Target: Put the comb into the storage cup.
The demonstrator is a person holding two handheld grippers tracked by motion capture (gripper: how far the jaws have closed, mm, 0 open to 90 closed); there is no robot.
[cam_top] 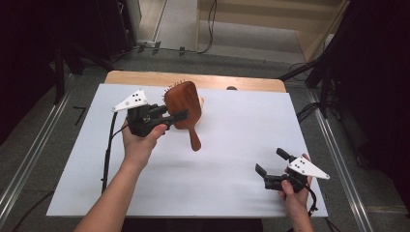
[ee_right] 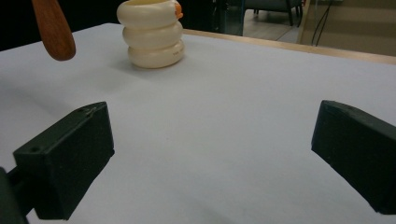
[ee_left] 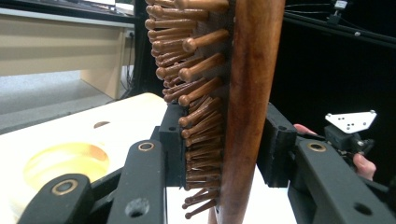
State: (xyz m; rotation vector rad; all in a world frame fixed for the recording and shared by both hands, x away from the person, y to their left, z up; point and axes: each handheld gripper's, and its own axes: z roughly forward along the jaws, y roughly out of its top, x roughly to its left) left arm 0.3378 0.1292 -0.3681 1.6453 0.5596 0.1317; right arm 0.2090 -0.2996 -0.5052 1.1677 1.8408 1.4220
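Currently, a wooden paddle hairbrush is being held off the table by the left gripper, near the far left part of the white surface. In the high view the brush is being kept with its smooth back towards the camera, its head up and away and its handle pointing down towards the person. In the left gripper view the brush is being seen edge-on between the two black jaws: one pad is being pressed against the wooden bristle pins, the other against the smooth back, so the jaws are being kept clamped on the brush head.

The right gripper is being held low over the near right corner of the table, well apart from the brush. Its jaws are being held wide apart with nothing between them; bare white table is being seen between the two pads in the right gripper view.

A cream-coloured ringed holder is being seen standing on the table beyond the open jaws, with the tip of the brush handle hanging just to its left in that view. In the high view the holder is being largely hidden behind the brush head.
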